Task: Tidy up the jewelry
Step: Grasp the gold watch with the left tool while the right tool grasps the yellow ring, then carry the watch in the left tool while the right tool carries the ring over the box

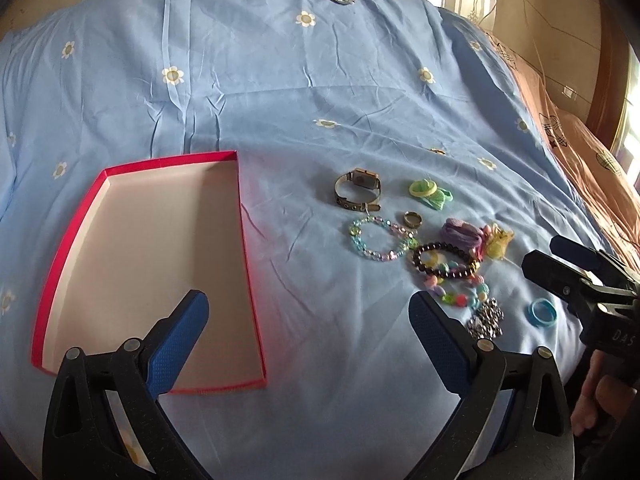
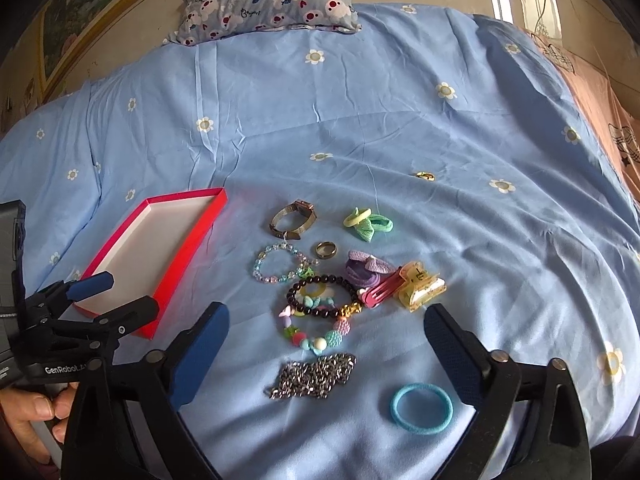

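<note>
Blue-padded jaws of the left gripper filled the bottom of the left wrist view, spread wide with nothing between them, hanging over the near right corner of the red box. That box sat on the left of the blue bedsheet and its white inside was completely bare — so nothing sorted yet, as far as I could tell. To the right of it lay the whole jewelry pile: a watch, a ring, a pastel bead bracelet and a dark bead bracelet, plus a blue hair tie nearest the right gripper, which came in from the right edge.

Over in the right wrist view, the right gripper was also spread wide and empty, with a silver chain and a colorful bead bracelet lying on the sheet in the gap between its pads, not touched. The blue hair tie lay just inside the right pad. A yellow hair claw and green hair ties sat further back, and one small gold ring lay well apart from the rest. The red box was off to the left, still empty.

My read: basically step one, every piece left to move.
</note>
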The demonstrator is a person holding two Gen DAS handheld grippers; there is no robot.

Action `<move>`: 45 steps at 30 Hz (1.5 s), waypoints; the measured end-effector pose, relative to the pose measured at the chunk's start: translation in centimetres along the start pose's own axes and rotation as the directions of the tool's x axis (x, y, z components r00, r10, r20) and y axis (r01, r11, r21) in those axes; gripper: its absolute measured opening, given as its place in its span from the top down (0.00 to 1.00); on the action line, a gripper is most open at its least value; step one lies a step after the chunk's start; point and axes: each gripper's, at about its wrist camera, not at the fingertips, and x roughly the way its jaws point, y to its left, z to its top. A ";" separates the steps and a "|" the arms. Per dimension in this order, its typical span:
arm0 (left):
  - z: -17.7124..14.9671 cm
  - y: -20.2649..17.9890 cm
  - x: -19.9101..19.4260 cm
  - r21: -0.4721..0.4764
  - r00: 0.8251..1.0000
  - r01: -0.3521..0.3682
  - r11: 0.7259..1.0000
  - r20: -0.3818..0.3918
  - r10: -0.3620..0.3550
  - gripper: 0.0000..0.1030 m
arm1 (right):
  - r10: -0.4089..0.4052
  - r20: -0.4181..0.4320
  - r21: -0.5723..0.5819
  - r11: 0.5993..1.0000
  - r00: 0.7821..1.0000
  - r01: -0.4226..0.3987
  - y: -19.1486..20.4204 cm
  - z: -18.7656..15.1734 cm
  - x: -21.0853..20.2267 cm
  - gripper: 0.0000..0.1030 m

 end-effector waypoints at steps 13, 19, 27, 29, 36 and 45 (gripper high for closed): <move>6.7 0.3 5.7 0.013 0.998 0.030 0.999 -0.057 -0.029 0.21 | 0.035 -0.029 0.118 0.992 0.999 -0.032 -4.1 5.5 4.7 0.64; 8.9 0.6 9.4 -0.001 0.992 0.050 0.999 -0.120 -0.049 0.28 | 0.044 -0.075 0.137 0.990 0.996 -0.033 -5.0 7.7 8.1 0.73; 10.6 -0.2 14.5 0.014 0.978 0.073 0.997 -0.198 -0.069 0.33 | 0.072 -0.177 0.135 0.990 0.982 -0.048 -5.2 9.0 13.5 0.86; 10.8 -0.5 15.6 0.020 0.973 0.078 0.997 -0.217 -0.072 0.35 | 0.074 -0.200 0.136 0.990 0.977 -0.047 -5.3 8.9 14.4 0.86; 10.3 -1.8 19.4 0.060 0.950 0.097 0.993 -0.304 -0.075 0.63 | 0.082 -0.252 0.139 0.989 0.964 -0.048 -5.3 8.2 16.7 0.86; 10.3 -2.6 18.4 0.078 0.955 0.141 0.987 -0.273 -0.115 0.97 | 0.090 -0.218 0.130 0.990 0.972 -0.063 -5.3 8.2 15.9 0.97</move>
